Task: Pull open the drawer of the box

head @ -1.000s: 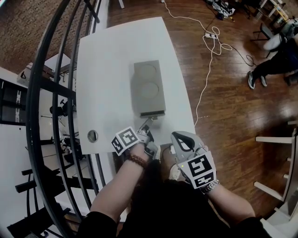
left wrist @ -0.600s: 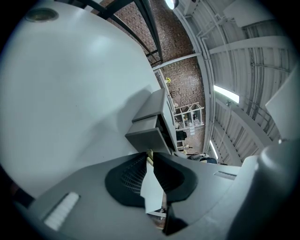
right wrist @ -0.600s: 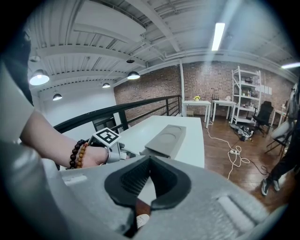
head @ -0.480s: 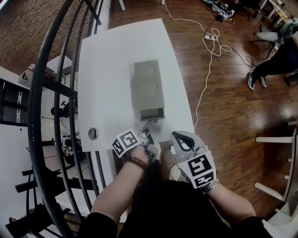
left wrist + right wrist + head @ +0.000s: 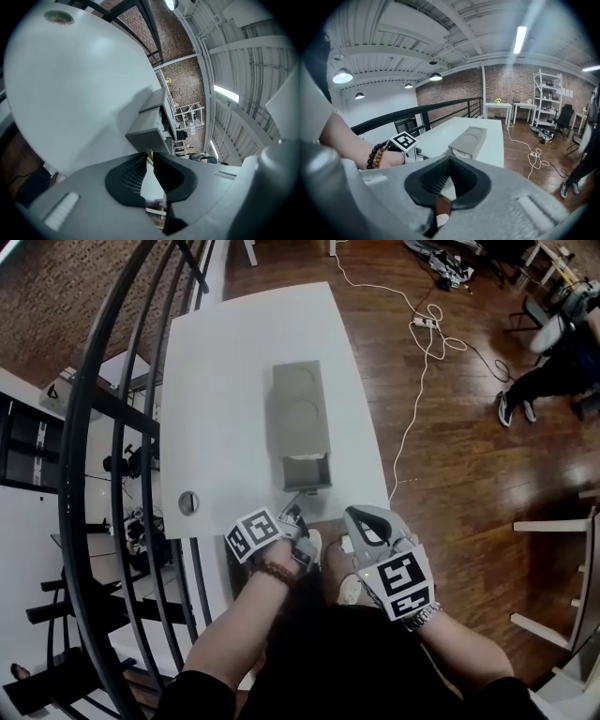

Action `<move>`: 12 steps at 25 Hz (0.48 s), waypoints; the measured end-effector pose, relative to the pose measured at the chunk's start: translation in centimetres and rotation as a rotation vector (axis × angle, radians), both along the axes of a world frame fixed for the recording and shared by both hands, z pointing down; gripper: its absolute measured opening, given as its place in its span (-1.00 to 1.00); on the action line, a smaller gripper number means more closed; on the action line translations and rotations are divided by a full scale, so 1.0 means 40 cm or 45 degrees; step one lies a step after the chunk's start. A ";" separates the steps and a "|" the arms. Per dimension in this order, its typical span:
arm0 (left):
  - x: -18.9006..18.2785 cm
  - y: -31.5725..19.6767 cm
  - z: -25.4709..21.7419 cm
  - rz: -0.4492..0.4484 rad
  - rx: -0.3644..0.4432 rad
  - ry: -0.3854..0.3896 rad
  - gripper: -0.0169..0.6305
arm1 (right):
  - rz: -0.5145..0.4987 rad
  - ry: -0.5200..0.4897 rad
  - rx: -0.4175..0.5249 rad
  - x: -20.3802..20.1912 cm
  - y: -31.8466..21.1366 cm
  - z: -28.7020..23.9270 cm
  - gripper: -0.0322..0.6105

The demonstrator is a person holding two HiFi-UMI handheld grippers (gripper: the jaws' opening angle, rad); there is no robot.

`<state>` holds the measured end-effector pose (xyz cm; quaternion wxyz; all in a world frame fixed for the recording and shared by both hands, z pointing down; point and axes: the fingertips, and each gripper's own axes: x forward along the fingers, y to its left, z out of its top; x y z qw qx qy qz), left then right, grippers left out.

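Pinching drawer pull (image 5: 149, 157), left tool (image 5: 297, 508) faces open drawer (image 5: 307, 471).

A white rectangular table (image 5: 216, 381) is stretching from near to far, a round metal-rimmed hole (image 5: 188, 502) sitting by its near-left corner. On the left, a black curved metal railing (image 5: 103, 409) is sweeping past. On the right, a white cable (image 5: 413, 404) is snaking over the dark wooden plank floor (image 5: 469, 474), looping by a white power strip (image 5: 424, 321). Far right, a person's dark-trousered leg (image 5: 548, 379) is showing. White shelving (image 5: 547, 101) is standing against the brick wall (image 5: 506, 84).
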<state>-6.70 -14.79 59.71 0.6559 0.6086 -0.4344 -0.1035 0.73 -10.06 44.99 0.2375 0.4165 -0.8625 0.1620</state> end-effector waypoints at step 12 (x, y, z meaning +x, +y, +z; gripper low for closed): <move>0.001 0.055 0.004 -0.012 -0.002 -0.007 -0.76 | -0.008 -0.005 0.017 0.008 0.044 -0.008 -0.92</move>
